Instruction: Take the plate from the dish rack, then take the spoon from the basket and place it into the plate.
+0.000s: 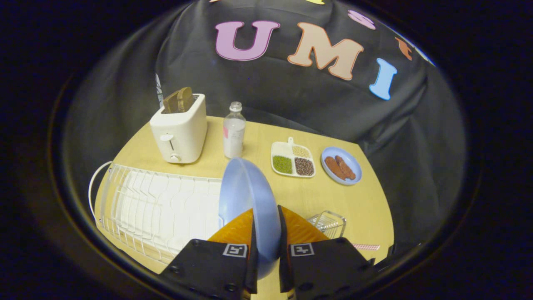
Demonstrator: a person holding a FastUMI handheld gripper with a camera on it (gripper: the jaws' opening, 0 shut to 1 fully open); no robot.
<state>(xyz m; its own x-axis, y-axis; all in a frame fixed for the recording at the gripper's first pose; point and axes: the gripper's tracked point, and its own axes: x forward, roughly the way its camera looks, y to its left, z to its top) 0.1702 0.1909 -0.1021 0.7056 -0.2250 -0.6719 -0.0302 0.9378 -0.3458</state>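
I hold the plate (250,196) on edge with the gripper (266,233) clamped on its rim, above the dish rack (158,208) left of the fingers, and should lower it flat onto bare table (308,196) beside the basket (329,223).

A mock kitchen set up inside a recording booth: a pale wooden counter (316,200) backed by draped black cloth (291,96) carries a white toaster (180,132) with bread slices, a wire dish rack (158,208) at its near left edge, a clear bottle (234,131), a divided dish of beans (293,161) and a plate of sausages (341,165).
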